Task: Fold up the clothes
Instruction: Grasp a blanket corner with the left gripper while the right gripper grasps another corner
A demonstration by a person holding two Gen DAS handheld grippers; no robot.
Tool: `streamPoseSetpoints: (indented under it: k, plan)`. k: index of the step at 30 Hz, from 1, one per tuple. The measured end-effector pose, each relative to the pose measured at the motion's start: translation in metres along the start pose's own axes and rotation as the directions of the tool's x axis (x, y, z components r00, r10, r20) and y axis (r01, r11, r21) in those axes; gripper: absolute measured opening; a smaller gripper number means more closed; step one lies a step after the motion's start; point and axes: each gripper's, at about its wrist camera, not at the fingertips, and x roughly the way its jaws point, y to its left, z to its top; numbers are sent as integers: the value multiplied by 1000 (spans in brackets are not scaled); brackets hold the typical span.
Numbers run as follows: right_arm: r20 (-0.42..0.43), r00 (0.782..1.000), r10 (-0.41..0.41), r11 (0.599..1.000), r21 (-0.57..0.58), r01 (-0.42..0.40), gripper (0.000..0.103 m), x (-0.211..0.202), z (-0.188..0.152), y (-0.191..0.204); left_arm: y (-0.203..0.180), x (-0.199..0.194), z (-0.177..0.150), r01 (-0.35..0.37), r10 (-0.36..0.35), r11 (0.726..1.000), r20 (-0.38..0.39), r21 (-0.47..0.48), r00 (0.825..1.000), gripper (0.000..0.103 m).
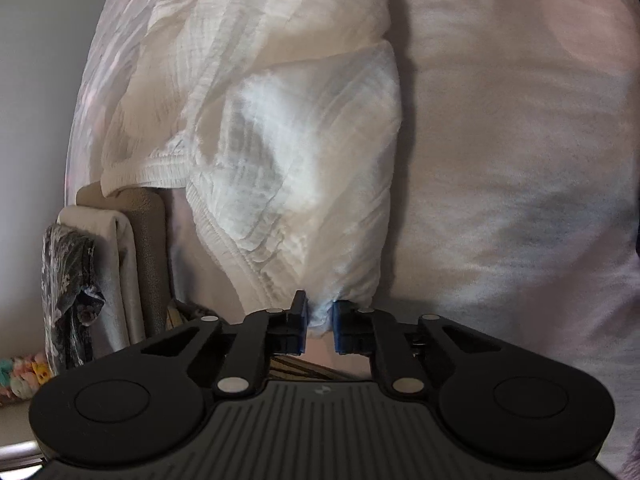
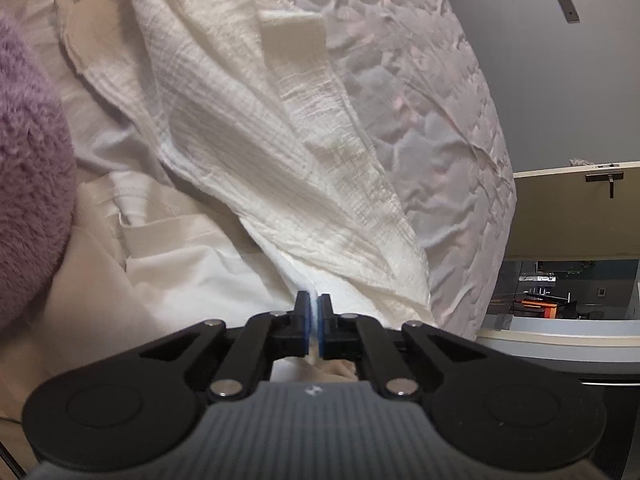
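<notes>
On the quilted bedspread [image 2: 440, 128] lies the white crinkled garment [image 1: 280, 140], both grippers pinching its edge: left gripper [image 1: 320, 322], right gripper [image 2: 314, 320]. Light, floppy cloth, likely to sag; hems and corners look the surest hold.

The left gripper [image 1: 320, 314] points down at a slant, toward the white crinkly cloth [image 1: 288, 152]. Its 2 black fingers with blue pads [image 1: 339, 326] are pulled close together. A small bunch of the white crinkly cloth is pinched between the pads, so the gripper is holding it by its low corner. A little gap shows between the pads where the cloth sits.

The right gripper [image 2: 314, 312] also points down at a slant, at the near edge of the same white crinkly cloth [image 2: 248, 128]. Its 2 blue pads [image 2: 306, 320] are almost touching. A thin fold of the cloth is squeezed tight between them.
</notes>
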Motion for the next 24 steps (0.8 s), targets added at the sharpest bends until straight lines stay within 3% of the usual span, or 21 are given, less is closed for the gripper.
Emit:
streamPoseSetpoints:
  k: [6, 13, 16, 19, 24]
  plan:
    - [37, 985, -170, 962, 221, 158, 3, -46, -15, -58, 41, -23, -7, -25, 27, 978, 5, -209, 1000, 7]
    - [-32, 951, -308, 879, 373, 297, 3, -87, -51, -101, 89, -67, -26, -28, 60, 889, 57, -457, 997, 6]
    - [-88, 939, -333, 847, 410, 338, 3, -93, -69, -109, 95, -80, -29, -33, 73, 877, 66, -479, 995, 6]
    - [-139, 929, -343, 828, 422, 369, 3, -98, -88, -110, 89, -92, -29, -29, 70, 889, 73, -458, 995, 6]
    - [-157, 931, -330, 811, 457, 364, 3, -115, -119, -99, 71, -107, -32, 10, 30, 908, 89, -420, 996, 6]
